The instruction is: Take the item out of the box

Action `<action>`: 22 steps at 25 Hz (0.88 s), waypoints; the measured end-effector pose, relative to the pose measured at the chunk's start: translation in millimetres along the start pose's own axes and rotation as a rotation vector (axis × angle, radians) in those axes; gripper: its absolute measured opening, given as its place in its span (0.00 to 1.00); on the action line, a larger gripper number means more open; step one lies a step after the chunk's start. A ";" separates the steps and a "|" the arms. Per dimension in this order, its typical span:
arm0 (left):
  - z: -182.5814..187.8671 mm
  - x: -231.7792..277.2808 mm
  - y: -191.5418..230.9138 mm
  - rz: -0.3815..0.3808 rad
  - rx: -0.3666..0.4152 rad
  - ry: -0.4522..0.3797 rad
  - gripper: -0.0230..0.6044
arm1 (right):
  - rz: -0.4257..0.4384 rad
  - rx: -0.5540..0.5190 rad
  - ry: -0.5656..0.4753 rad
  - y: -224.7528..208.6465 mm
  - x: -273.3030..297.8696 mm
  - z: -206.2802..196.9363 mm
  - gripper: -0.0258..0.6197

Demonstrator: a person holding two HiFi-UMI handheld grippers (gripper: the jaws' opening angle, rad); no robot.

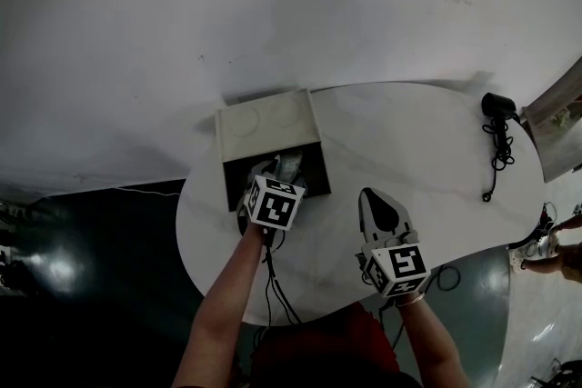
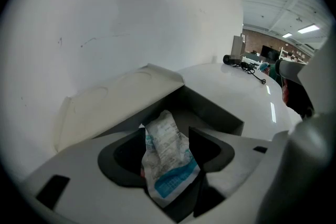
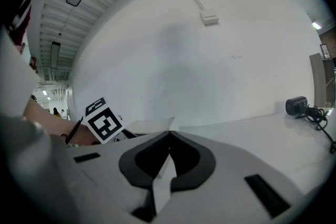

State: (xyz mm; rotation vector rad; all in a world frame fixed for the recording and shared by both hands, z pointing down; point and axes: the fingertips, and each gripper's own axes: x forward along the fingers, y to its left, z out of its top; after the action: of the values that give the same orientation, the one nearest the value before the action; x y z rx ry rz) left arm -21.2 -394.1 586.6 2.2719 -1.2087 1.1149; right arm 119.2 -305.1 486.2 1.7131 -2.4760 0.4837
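An open box (image 1: 269,119) stands at the back left of the white round table (image 1: 409,150), its pale lid (image 2: 110,99) tipped back and its inside dark (image 2: 212,107). My left gripper (image 1: 276,168) reaches over the box's open part. In the left gripper view it (image 2: 168,152) is shut on a crumpled white and blue packet (image 2: 167,157), held upright just above the box opening. The packet (image 1: 289,165) shows faintly in the head view. My right gripper (image 1: 369,195) hovers over bare table to the right of the box. Its jaws (image 3: 169,135) meet at the tips with nothing between them.
A black adaptor with a coiled cable (image 1: 499,141) lies at the table's far right, also visible as the adaptor (image 3: 298,105) in the right gripper view. A white wall rises behind the table. Dark floor (image 1: 82,268) lies past the left edge. A person's feet (image 1: 546,245) stand at the right.
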 end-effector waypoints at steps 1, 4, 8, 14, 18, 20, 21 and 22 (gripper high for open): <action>-1.7 1.5 0.1 0.001 0.003 0.015 0.44 | 0.002 0.000 0.000 0.0 1.3 0.2 0.06; -5.0 5.9 0.7 0.004 0.012 0.051 0.44 | 0.008 0.002 0.001 -0.4 5.1 0.7 0.06; -10.0 9.8 0.7 0.002 0.018 0.098 0.44 | 0.012 0.002 0.002 0.7 8.8 1.8 0.06; -15.7 15.4 -0.3 -0.001 0.047 0.153 0.44 | 0.011 0.002 0.006 -0.8 11.8 2.6 0.06; -16.6 16.5 -2.6 -0.001 0.068 0.167 0.42 | 0.011 -0.001 0.009 -0.1 11.6 1.6 0.06; -16.7 16.7 -3.2 -0.007 0.075 0.171 0.40 | 0.011 -0.003 0.010 0.7 11.3 1.4 0.06; -17.0 16.7 -3.8 -0.010 0.081 0.172 0.38 | 0.010 -0.003 0.009 1.2 10.6 1.4 0.06; -17.2 16.5 -4.4 -0.013 0.089 0.172 0.35 | 0.008 -0.004 0.008 1.7 9.8 1.6 0.06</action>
State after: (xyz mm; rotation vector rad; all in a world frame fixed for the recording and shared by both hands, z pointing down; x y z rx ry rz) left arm -20.5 -390.2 610.5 2.1912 -1.0959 1.3533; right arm 114.2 -313.8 486.8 1.6969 -2.4779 0.4857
